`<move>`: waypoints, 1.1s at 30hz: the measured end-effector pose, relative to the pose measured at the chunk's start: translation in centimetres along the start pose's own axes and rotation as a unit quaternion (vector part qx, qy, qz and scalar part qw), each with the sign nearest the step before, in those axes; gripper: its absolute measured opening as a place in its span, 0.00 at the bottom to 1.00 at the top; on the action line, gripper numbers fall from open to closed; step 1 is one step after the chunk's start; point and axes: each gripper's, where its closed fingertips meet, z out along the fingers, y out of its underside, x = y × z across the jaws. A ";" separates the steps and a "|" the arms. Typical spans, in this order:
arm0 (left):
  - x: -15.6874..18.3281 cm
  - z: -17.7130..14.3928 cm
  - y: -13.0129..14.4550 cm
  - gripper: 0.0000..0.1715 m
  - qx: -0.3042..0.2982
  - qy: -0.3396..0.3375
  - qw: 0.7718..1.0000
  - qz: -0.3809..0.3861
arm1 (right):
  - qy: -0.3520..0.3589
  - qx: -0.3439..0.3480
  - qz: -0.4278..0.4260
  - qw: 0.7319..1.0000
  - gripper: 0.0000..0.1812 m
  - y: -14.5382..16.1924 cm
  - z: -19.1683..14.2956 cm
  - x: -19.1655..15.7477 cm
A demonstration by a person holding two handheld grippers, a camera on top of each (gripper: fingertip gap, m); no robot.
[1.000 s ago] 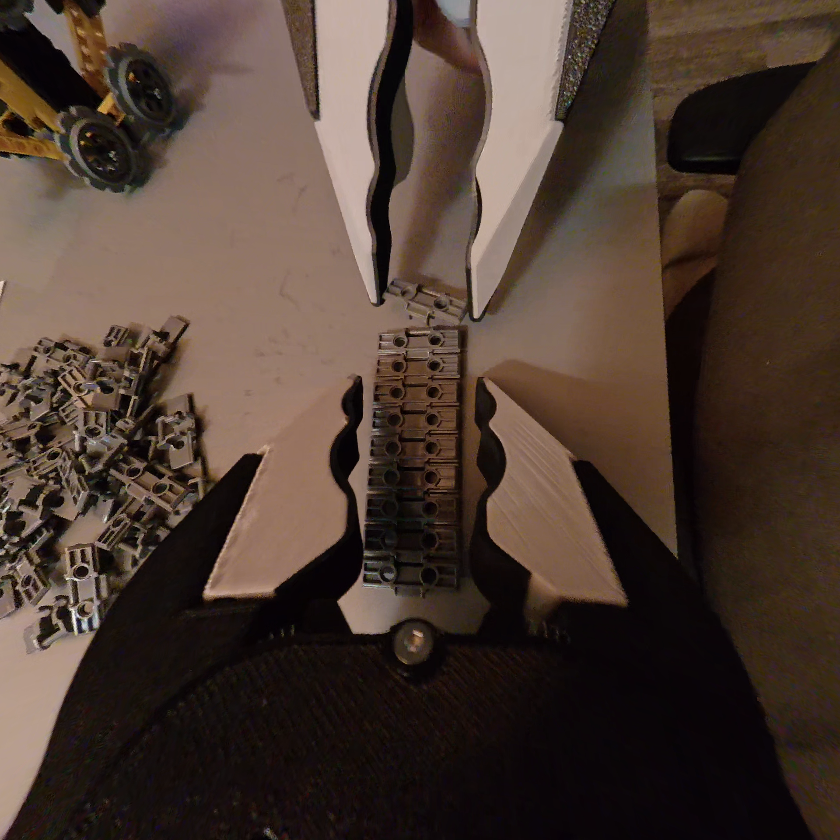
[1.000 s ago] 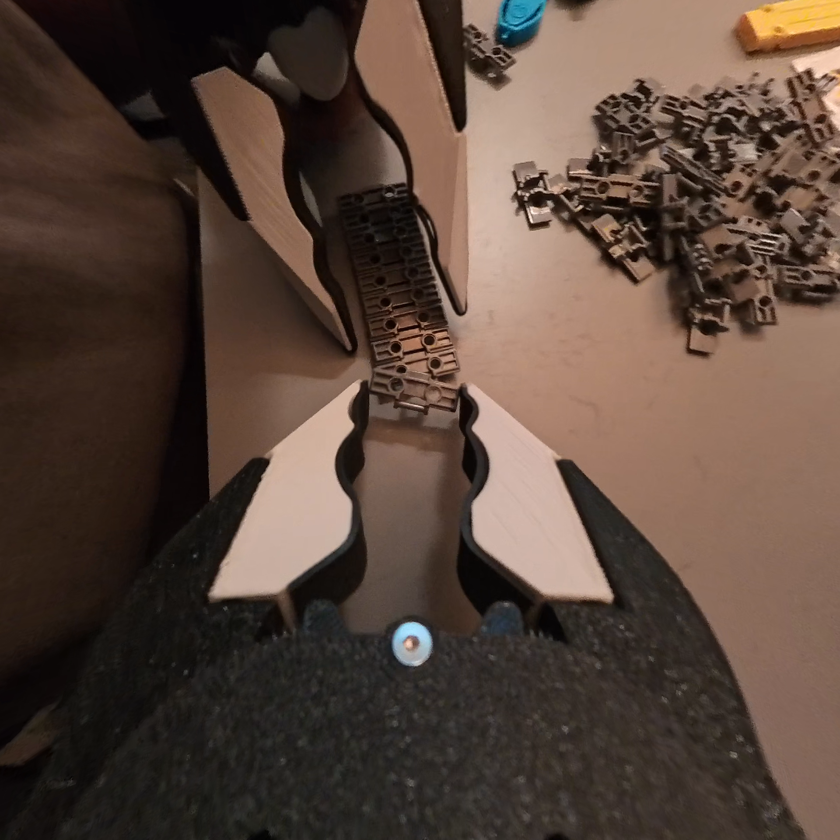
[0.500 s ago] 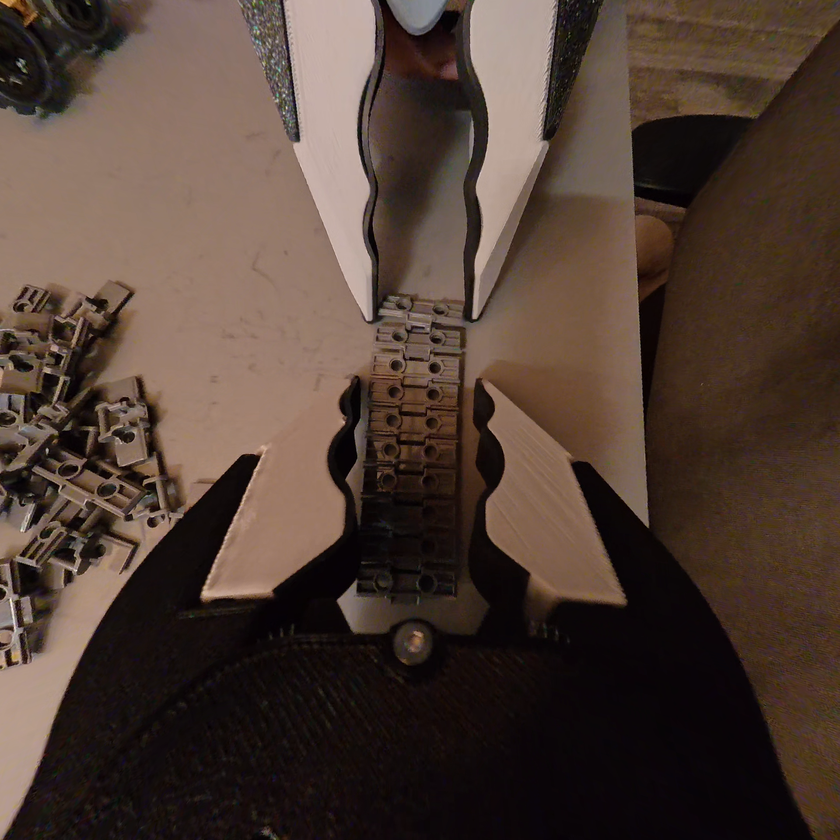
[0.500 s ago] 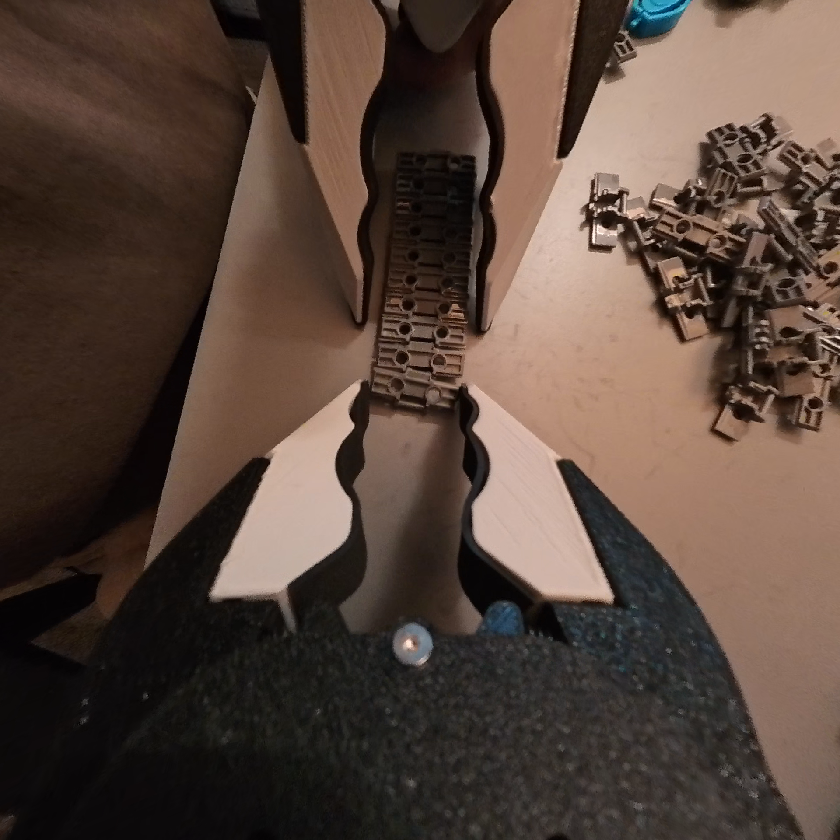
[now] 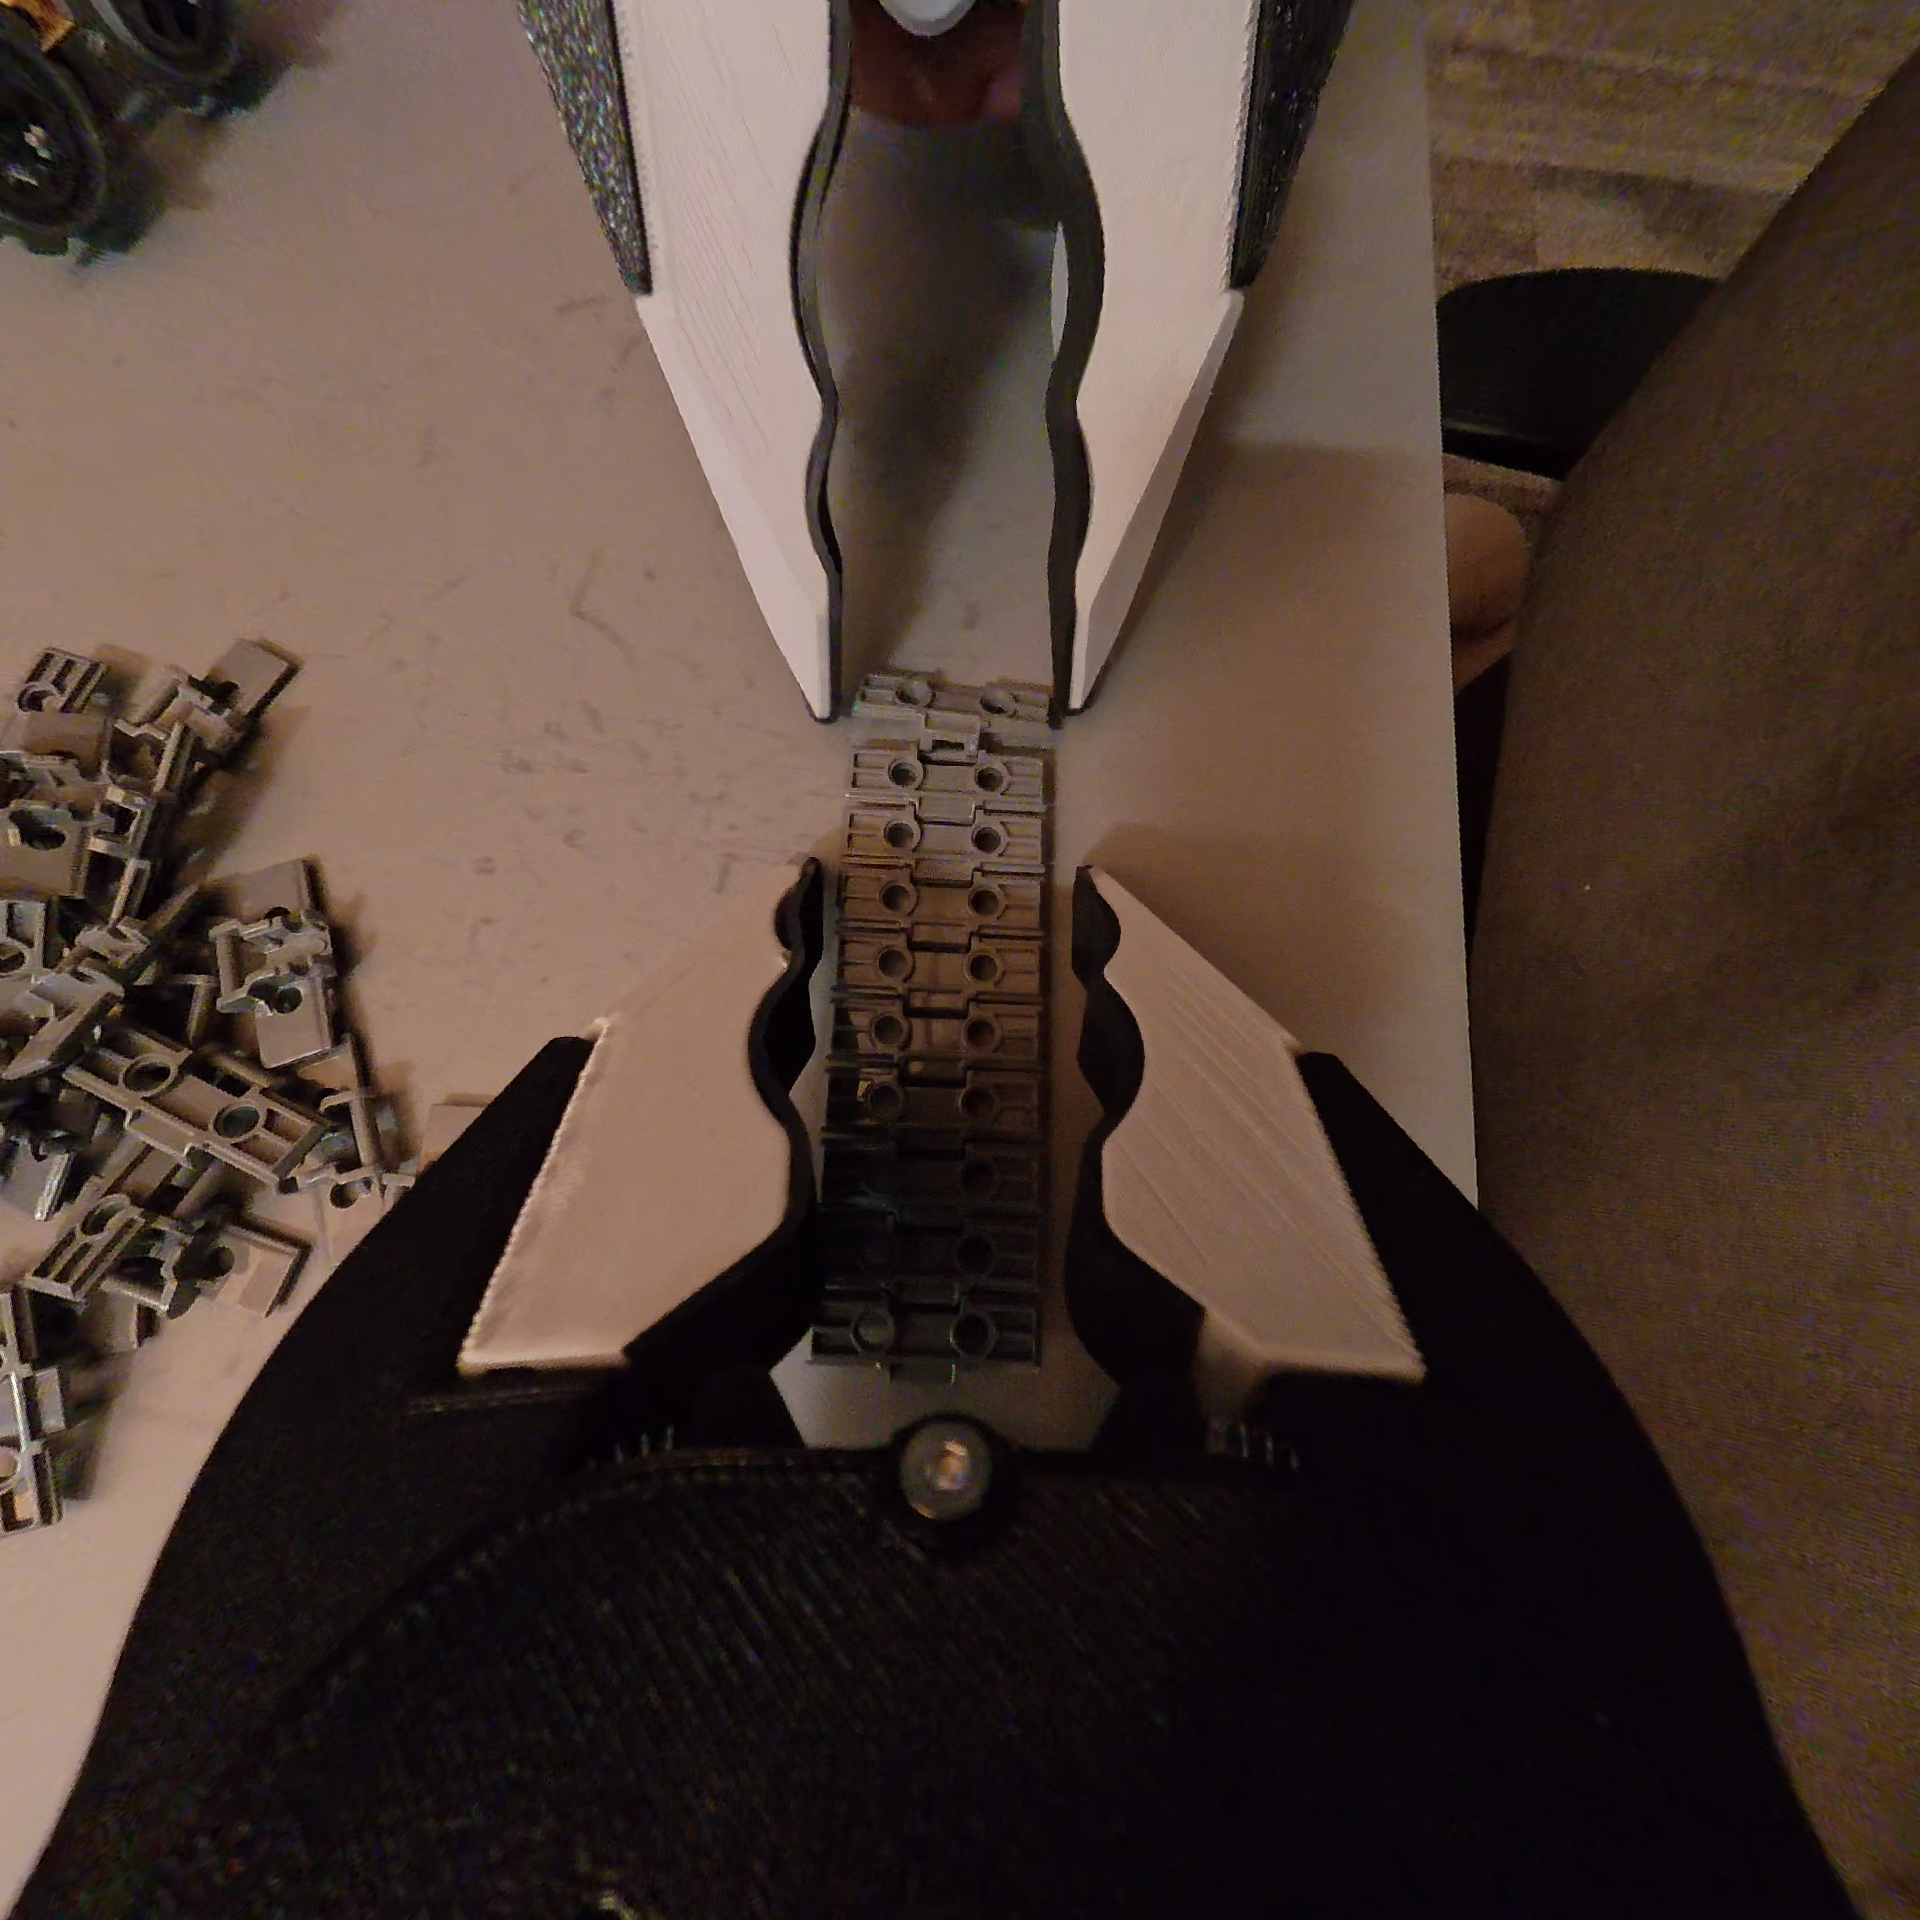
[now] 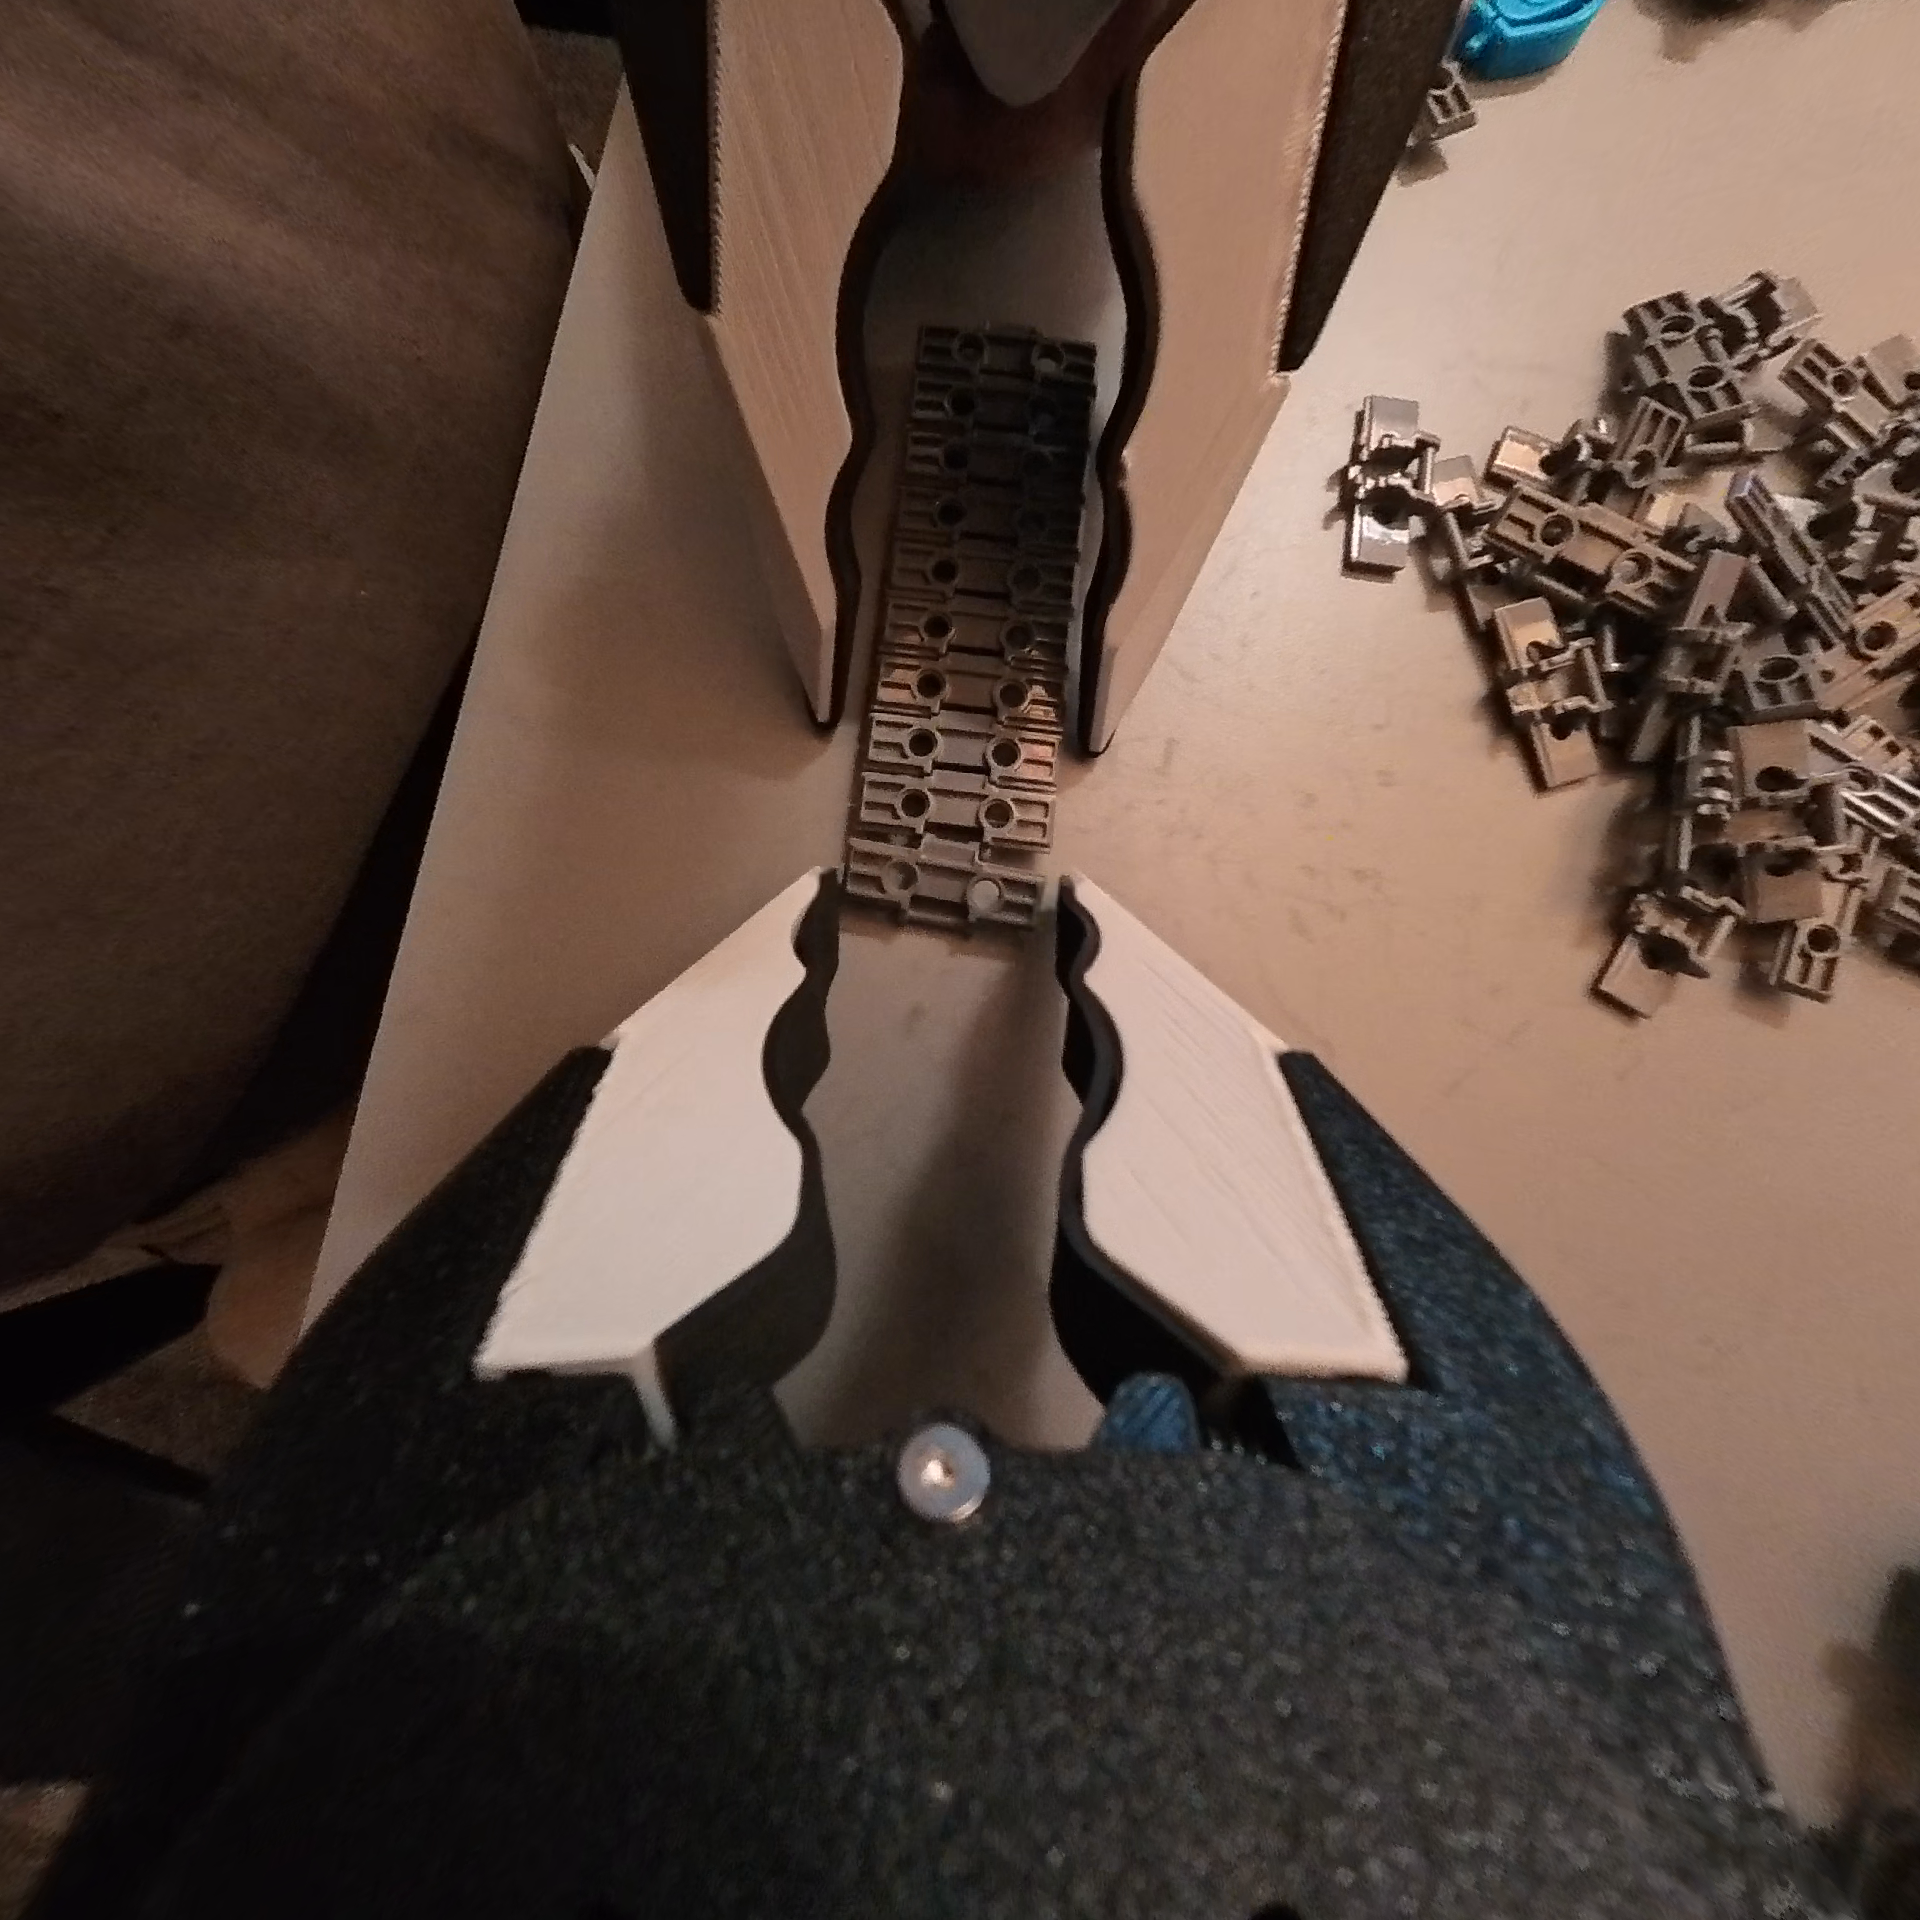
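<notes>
A strip of joined grey tread links (image 5: 940,1039) lies flat on the pale table (image 5: 416,520) near its edge. My left gripper (image 5: 945,883) straddles the strip, its wavy pads close against both sides of most of its length. My right gripper (image 6: 945,888) faces it head-on, its tips on either side of the end link (image 6: 940,888), which sits square against the strip's end. The strip shows in the right wrist view (image 6: 971,623) between the left gripper's fingers (image 6: 821,623). The right gripper shows at the top of the left wrist view (image 5: 945,717).
A pile of loose grey links (image 5: 156,1039) lies beside the strip and shows in the right wrist view (image 6: 1714,675). A black-wheeled model (image 5: 62,156) and a blue part (image 6: 1527,42) sit farther off. The table edge (image 5: 1444,727) runs close by, with a brown upholstered seat (image 5: 1714,935) beyond. The tips of both grippers are at nearly the same place. The black-wheeled model (image 5: 62,156) is about 20 cm from both grippers' fingertips.
The end link was tilted and slightly off the strip; now it sits straight against the strip's end. The right gripper has swung into line with the left one. Both jaw widths look unchanged.
</notes>
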 end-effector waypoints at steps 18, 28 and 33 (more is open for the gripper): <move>0.0 0.0 0.0 0.27 -0.001 0.000 1.000 0.000 | 0.003 0.027 0.082 0.996 0.00 -0.4 -0.3 -0.1; 0.1 0.1 0.1 0.22 -0.003 0.004 1.000 0.001 | -0.017 0.002 0.082 0.997 0.00 -0.6 0.0 -0.1; 0.1 0.1 -0.2 0.21 0.002 0.006 1.000 -0.005 | -0.001 -0.056 0.132 0.990 0.00 -0.6 0.2 -0.1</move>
